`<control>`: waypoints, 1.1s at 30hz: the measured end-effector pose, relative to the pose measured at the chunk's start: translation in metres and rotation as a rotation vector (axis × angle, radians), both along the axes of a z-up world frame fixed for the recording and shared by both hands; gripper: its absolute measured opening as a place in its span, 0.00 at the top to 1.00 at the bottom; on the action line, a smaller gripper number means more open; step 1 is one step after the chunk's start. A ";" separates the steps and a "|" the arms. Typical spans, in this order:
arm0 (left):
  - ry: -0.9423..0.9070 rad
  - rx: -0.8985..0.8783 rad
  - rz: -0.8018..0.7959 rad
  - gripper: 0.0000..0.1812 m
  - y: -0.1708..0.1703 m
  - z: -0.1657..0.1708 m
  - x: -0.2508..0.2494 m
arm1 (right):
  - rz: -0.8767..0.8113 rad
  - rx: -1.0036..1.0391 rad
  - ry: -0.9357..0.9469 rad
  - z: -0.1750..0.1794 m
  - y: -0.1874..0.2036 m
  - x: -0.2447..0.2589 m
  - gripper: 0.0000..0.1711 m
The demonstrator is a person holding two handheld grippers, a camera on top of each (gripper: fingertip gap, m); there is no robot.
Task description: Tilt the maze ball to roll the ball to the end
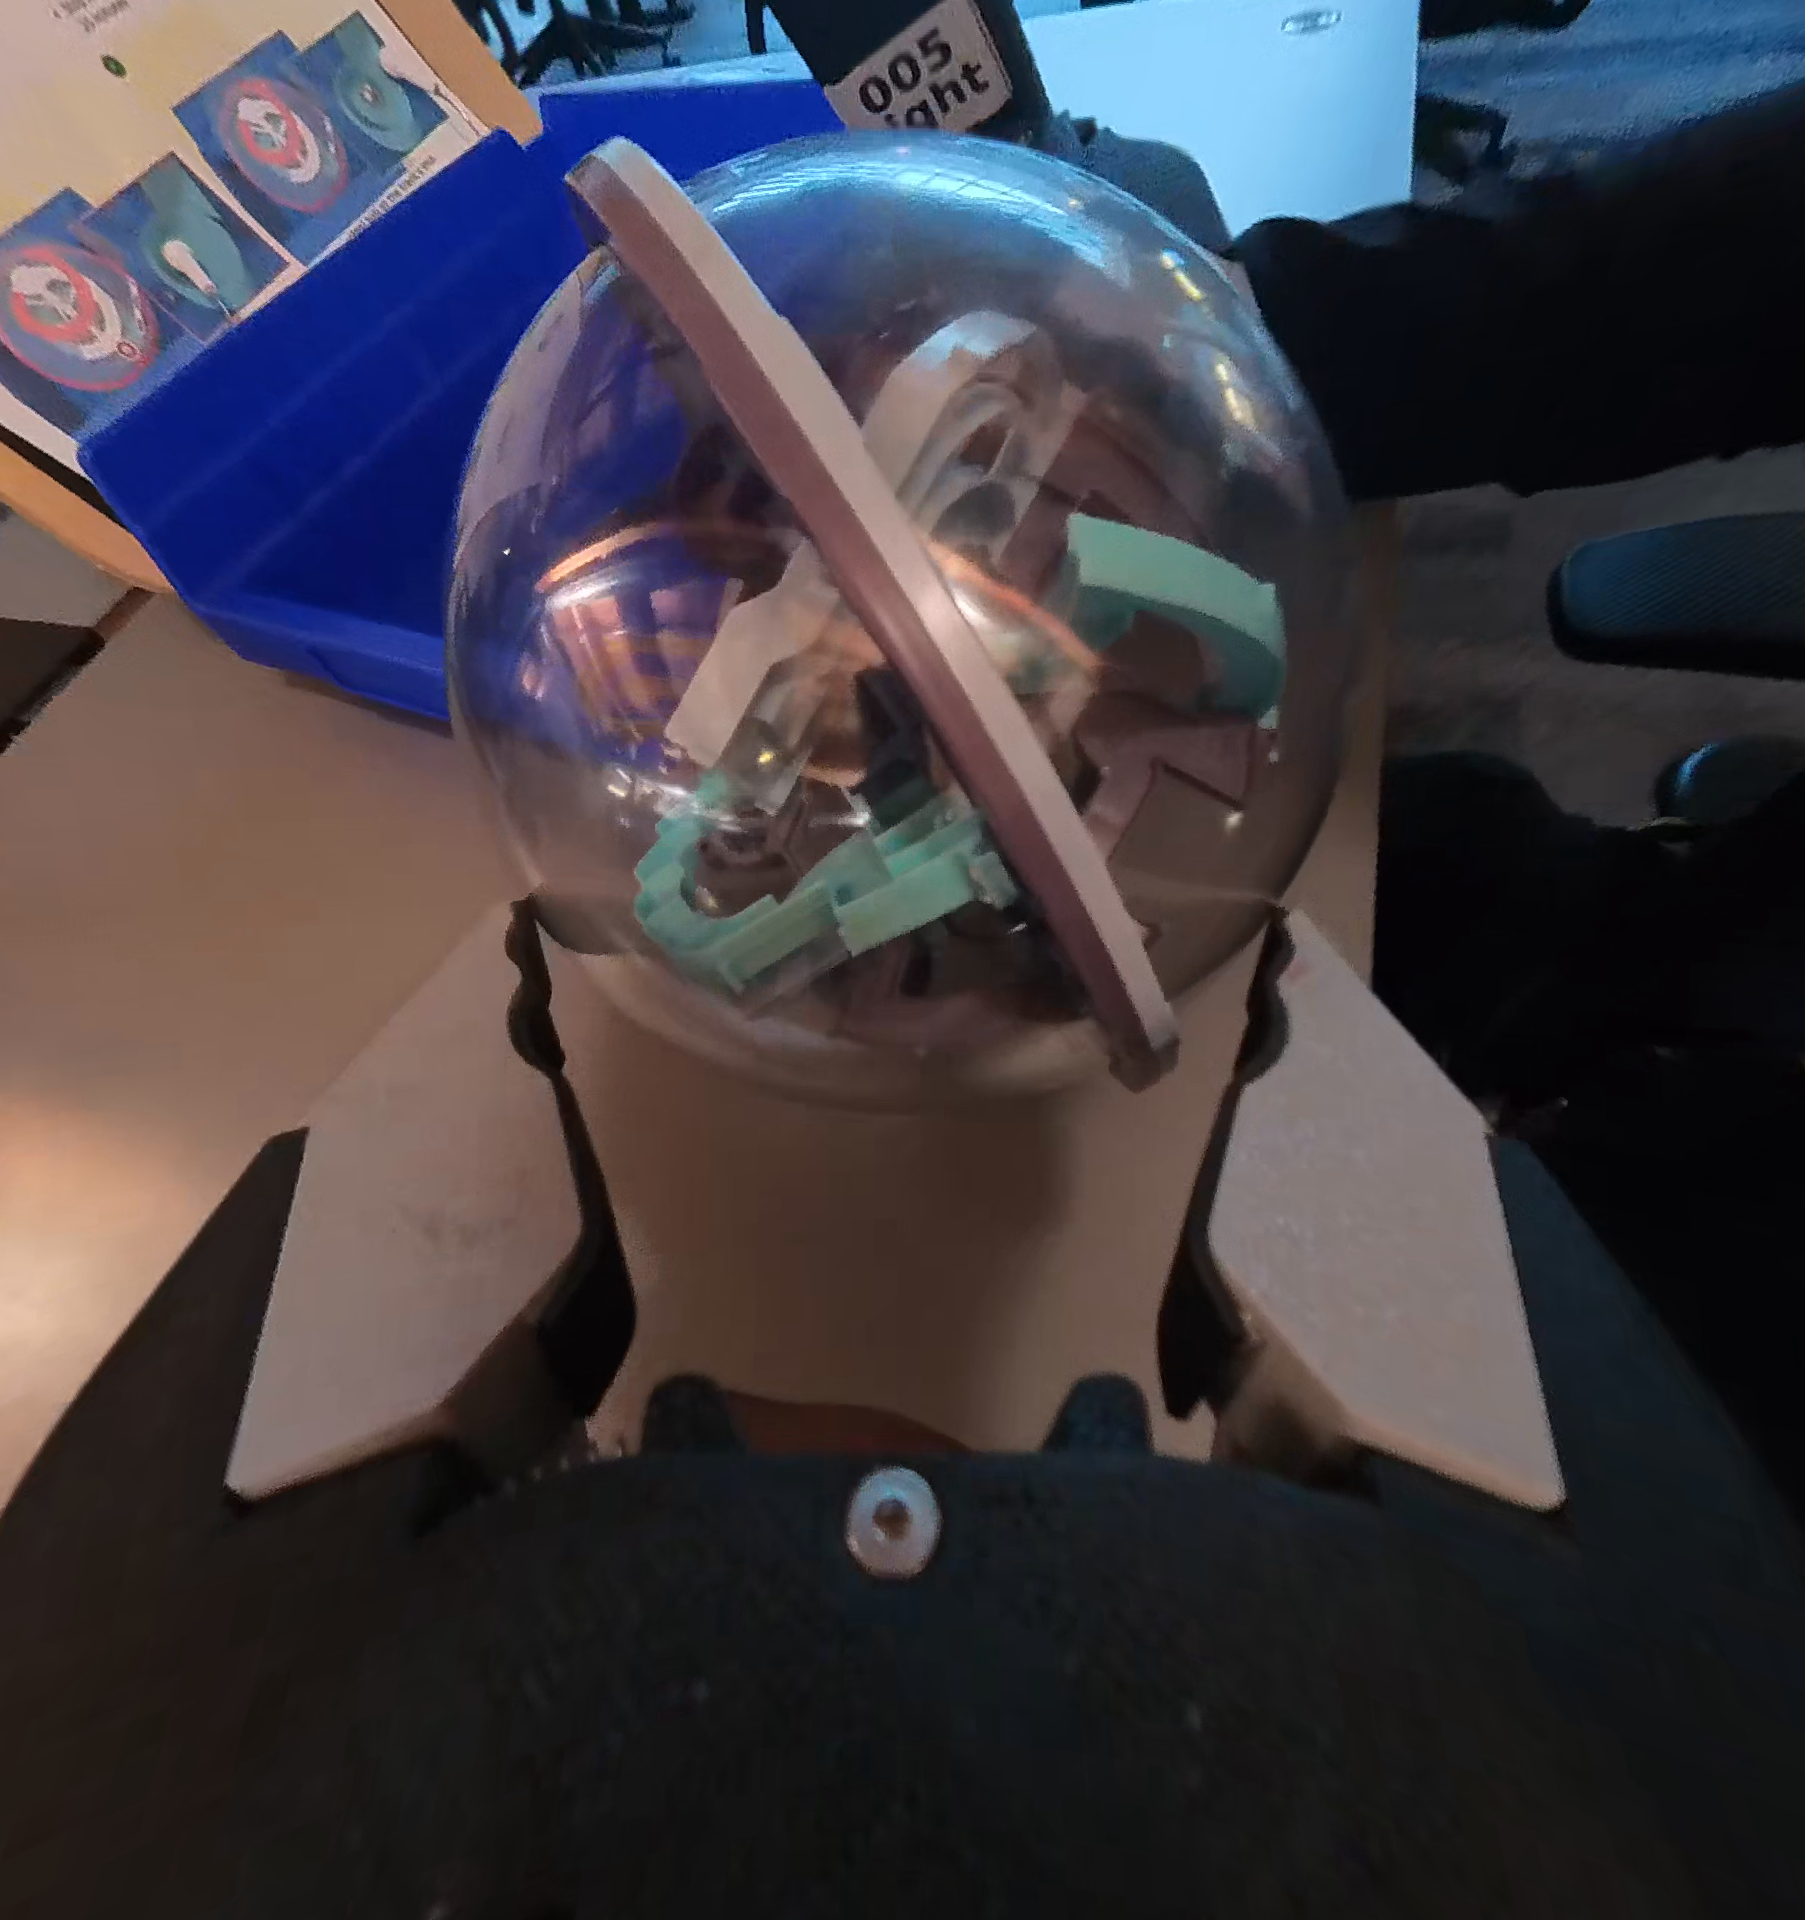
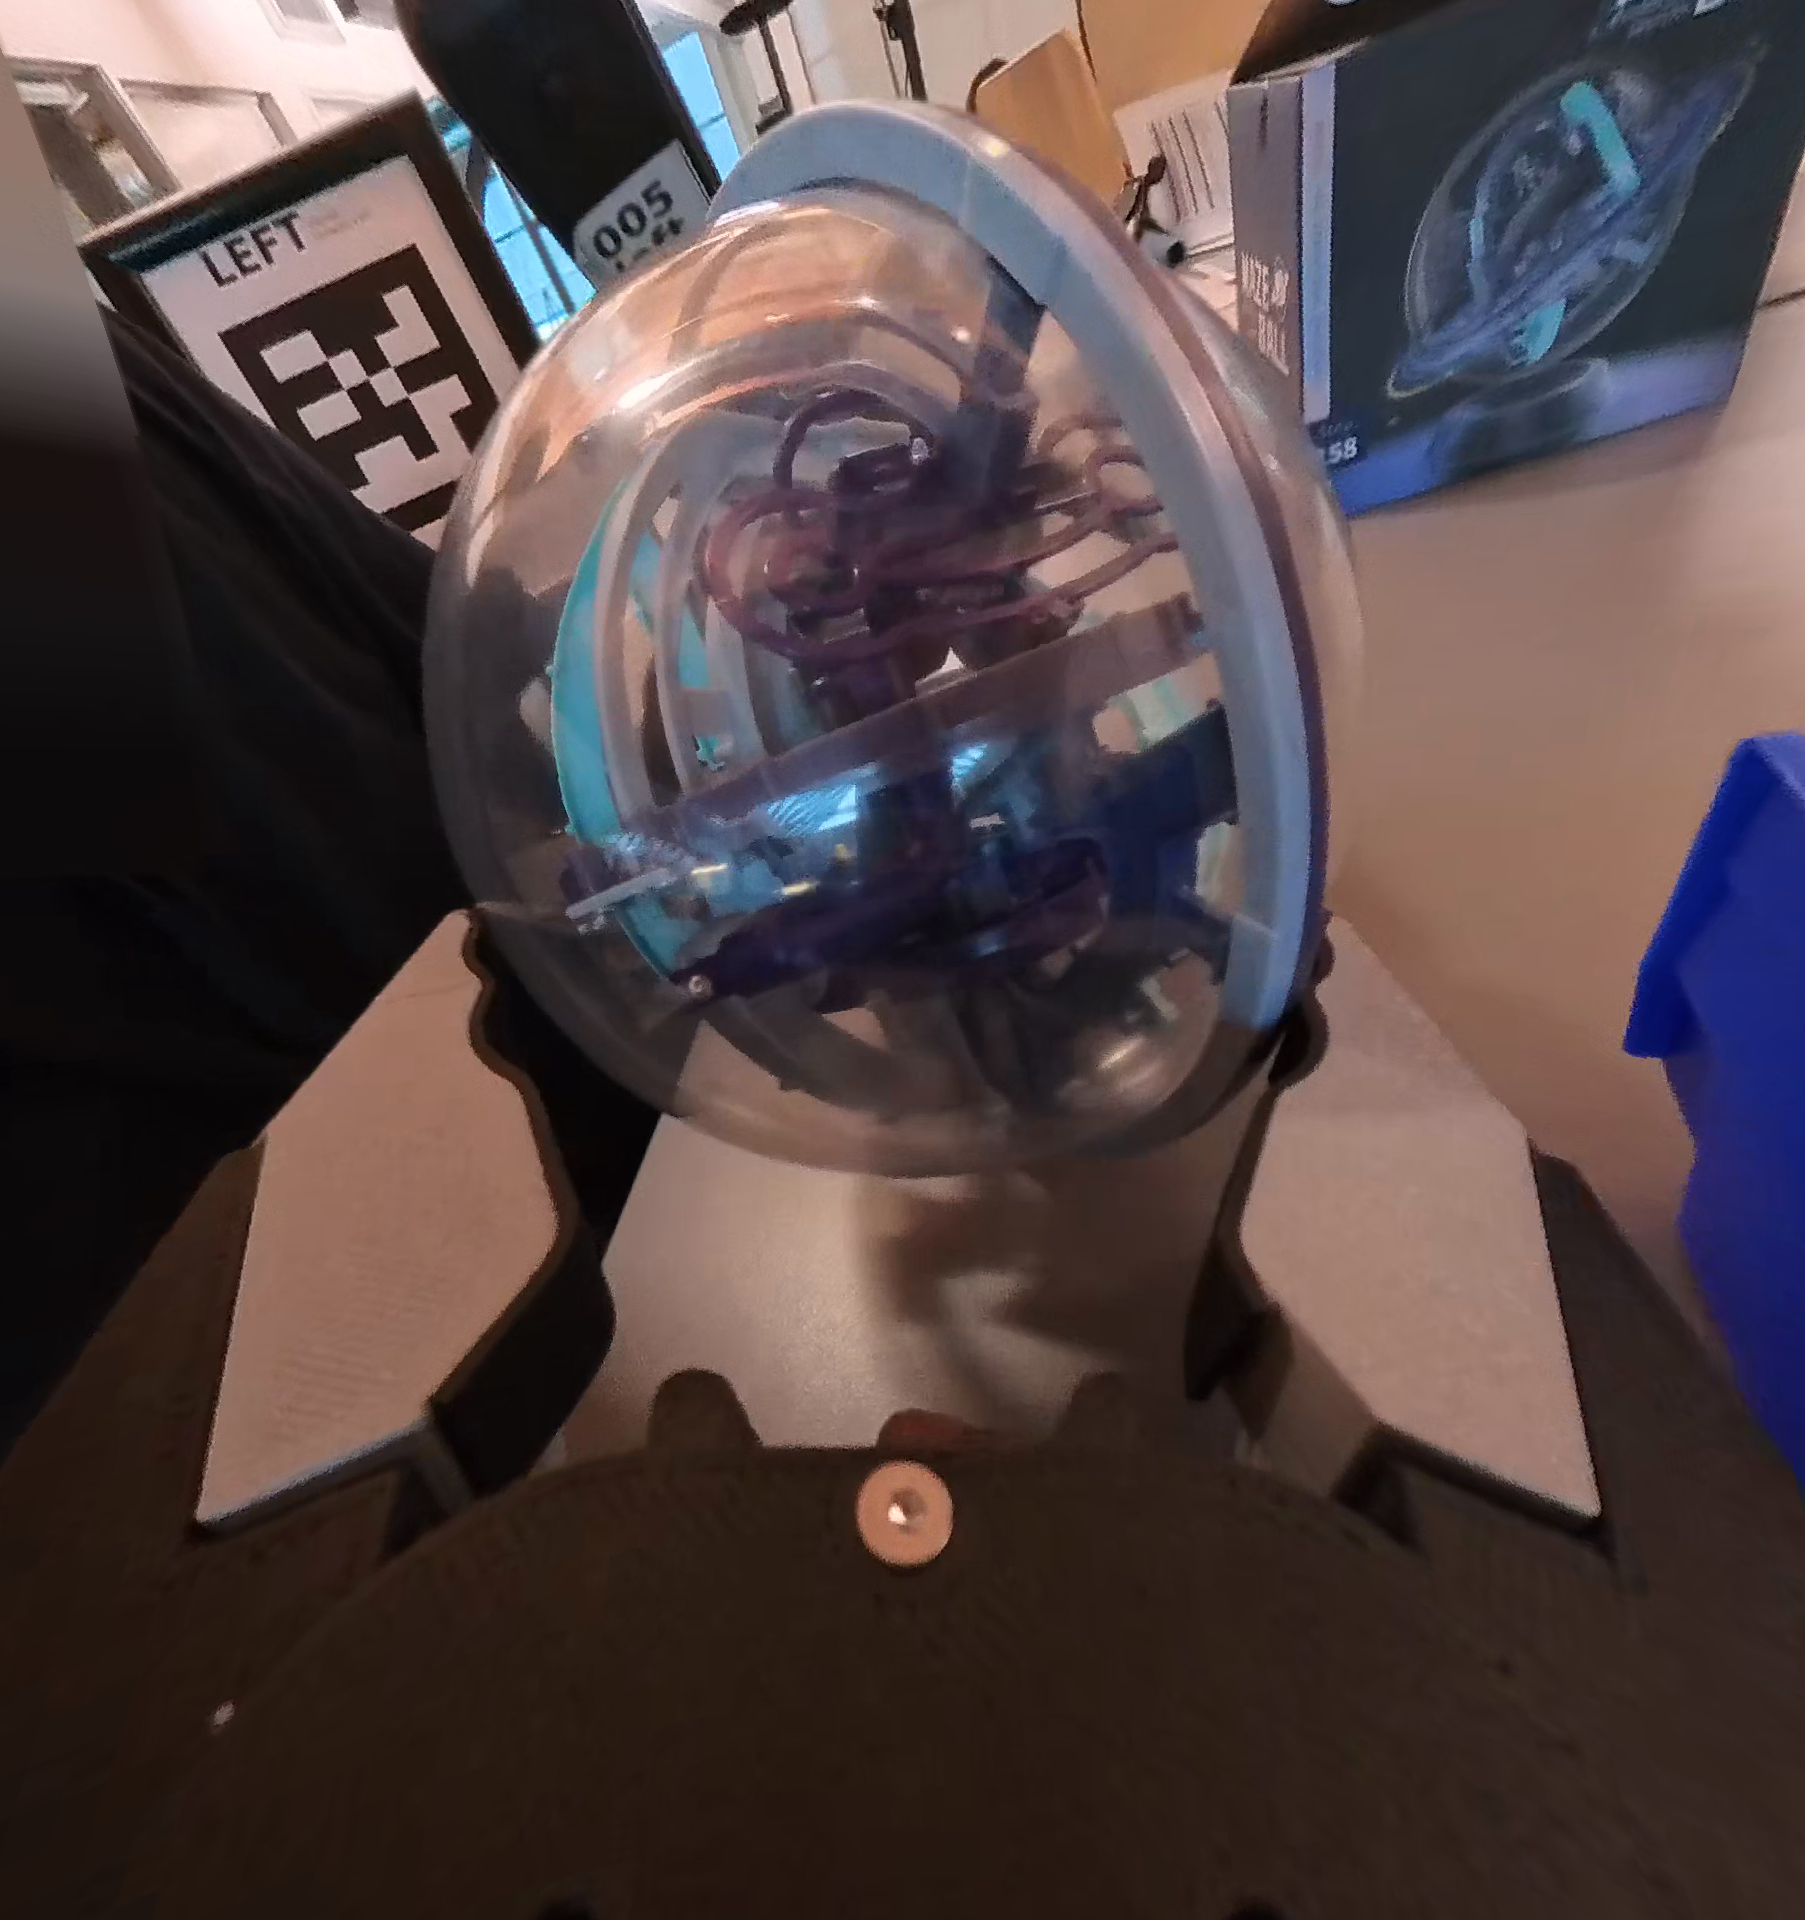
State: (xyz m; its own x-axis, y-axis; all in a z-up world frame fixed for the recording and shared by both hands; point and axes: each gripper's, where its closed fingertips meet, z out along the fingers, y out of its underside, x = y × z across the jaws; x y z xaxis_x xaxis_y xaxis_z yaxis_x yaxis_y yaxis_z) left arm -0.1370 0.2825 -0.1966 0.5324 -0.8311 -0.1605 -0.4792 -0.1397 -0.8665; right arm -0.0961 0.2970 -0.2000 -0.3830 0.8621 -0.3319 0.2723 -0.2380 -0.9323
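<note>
The maze ball (image 1: 898,623) is a clear plastic sphere with a grey ring band and green, grey and purple tracks inside. It is held above the tan table, with the ring tilted steeply. My left gripper (image 1: 903,935) is shut on its lower sides, one finger on each side. My right gripper (image 2: 893,951) clamps the same maze ball (image 2: 877,644) from the opposite side. Each gripper shows behind the sphere in the other's view, the right one at the top of the left wrist view (image 1: 919,83). I cannot pick out the small ball inside with certainty.
A blue bin (image 1: 337,468) stands on the table beside the sphere and also shows in the right wrist view (image 2: 1771,1039). A printed sheet (image 1: 150,208) leans behind it. The toy's box (image 2: 1521,260) stands at the back. A dark sleeve (image 1: 1552,343) and an office chair (image 1: 1708,592) are at the right.
</note>
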 end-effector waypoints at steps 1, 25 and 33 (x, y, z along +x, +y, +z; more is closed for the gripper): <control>0.020 0.007 -0.004 0.28 0.000 0.001 0.000 | -0.002 0.013 0.006 0.000 0.000 0.000 0.17; 0.256 0.030 -0.037 0.28 -0.009 0.030 0.001 | 0.029 0.058 0.096 0.010 -0.012 0.001 0.16; 0.283 -0.069 -0.036 0.28 -0.020 0.036 -0.003 | 0.095 -0.018 0.031 0.005 -0.027 -0.004 0.16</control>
State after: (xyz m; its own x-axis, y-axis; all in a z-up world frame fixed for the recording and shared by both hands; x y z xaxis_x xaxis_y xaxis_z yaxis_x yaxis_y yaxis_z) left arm -0.1401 0.2624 -0.1608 0.4447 -0.8626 -0.2410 -0.7062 -0.1721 -0.6868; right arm -0.1003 0.2701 -0.1953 -0.4731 0.8155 -0.3333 0.2651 -0.2290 -0.9366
